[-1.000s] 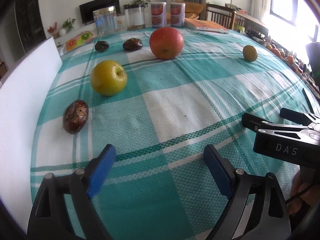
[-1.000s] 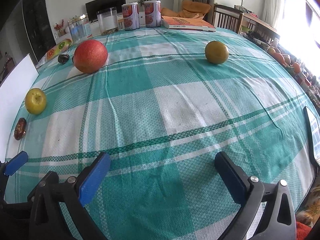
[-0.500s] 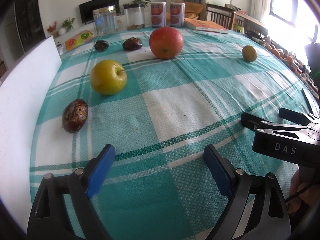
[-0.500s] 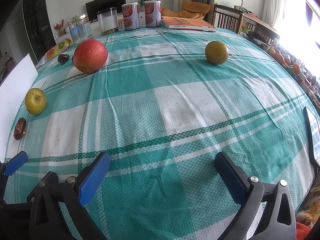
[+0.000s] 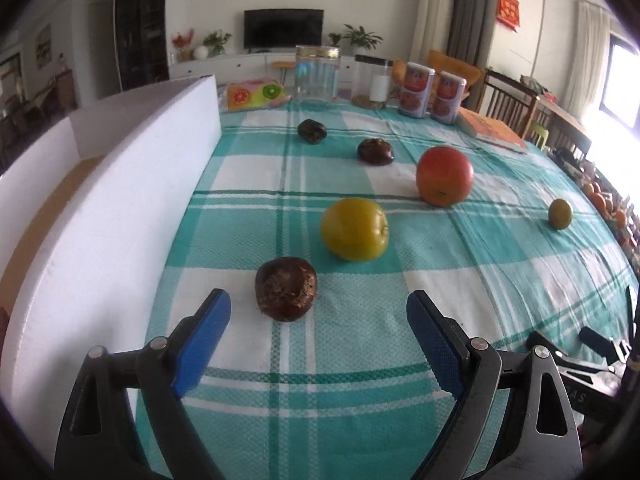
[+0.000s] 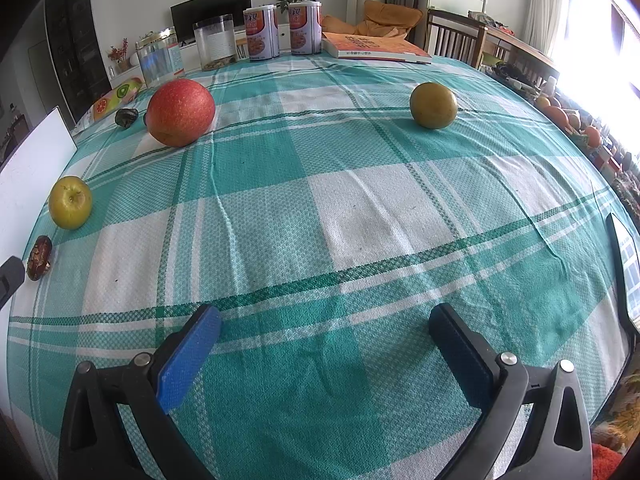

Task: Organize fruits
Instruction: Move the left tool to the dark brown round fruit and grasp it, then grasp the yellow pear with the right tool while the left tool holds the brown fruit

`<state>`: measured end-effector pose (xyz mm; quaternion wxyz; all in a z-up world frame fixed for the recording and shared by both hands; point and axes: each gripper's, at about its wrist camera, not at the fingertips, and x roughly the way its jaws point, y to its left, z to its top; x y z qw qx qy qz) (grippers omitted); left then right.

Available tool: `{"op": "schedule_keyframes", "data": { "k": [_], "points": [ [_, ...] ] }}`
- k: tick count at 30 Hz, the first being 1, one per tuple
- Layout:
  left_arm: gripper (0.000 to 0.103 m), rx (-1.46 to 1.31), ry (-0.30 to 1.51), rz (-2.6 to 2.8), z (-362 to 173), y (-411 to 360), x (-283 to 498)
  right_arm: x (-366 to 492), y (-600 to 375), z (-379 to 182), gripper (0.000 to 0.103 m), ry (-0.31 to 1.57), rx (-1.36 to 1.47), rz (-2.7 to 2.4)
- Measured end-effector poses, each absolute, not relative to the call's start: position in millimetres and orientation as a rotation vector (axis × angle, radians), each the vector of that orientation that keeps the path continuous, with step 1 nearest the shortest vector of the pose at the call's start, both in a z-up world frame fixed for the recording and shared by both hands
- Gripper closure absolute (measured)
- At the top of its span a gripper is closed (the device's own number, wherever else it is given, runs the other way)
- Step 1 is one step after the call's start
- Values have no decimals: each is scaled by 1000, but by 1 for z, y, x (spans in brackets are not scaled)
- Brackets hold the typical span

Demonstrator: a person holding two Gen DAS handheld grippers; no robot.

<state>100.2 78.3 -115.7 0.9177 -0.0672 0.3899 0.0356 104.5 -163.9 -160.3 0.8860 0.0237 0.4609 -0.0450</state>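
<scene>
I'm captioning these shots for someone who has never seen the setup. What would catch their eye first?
The big red apple on the teal checked tablecloth, toward the far left in the right wrist view. Next, the yellow apple and the dark brown fruit just ahead of the left gripper, whose blue fingers stand open, beside the white foam board.

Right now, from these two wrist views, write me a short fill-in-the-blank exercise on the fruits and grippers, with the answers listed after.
1. The left gripper is ____, with nothing between its blue pads.
2. The fruit nearest the left gripper is the dark brown fruit; just behind it lies the ____ apple.
3. The biggest fruit on the checked tablecloth is the ____ apple.
4. The right gripper holds ____.

Answers: open; yellow; red; nothing
</scene>
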Motion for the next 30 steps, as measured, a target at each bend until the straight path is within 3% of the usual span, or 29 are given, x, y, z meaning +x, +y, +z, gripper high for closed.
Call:
{"op": "schedule_keyframes", "data": {
  "k": [5, 8, 9, 10, 18, 24, 30],
  "points": [
    [14, -173, 925, 104, -148, 92, 125, 104, -164, -160, 0, 959, 49, -94],
    [15, -176, 882, 107, -147, 95, 123, 105, -164, -160, 0, 959, 49, -94],
    [30, -177, 871, 94, -146, 95, 123, 105, -164, -160, 0, 959, 49, -95],
    [59, -159, 875, 87, -146, 94, 125, 105, -164, -160, 0, 959, 49, -95],
    [59, -111, 898, -60, -141, 70, 104, 104, -166, -158, 0, 950, 77, -88],
    [59, -33, 889, -183, -145, 27, 95, 96, -234, -136, 0, 799, 455, -43],
    [59, -83, 879, -200, -146, 33, 96, 177, -317, -124, 0, 843, 426, -181]
  ]
}}
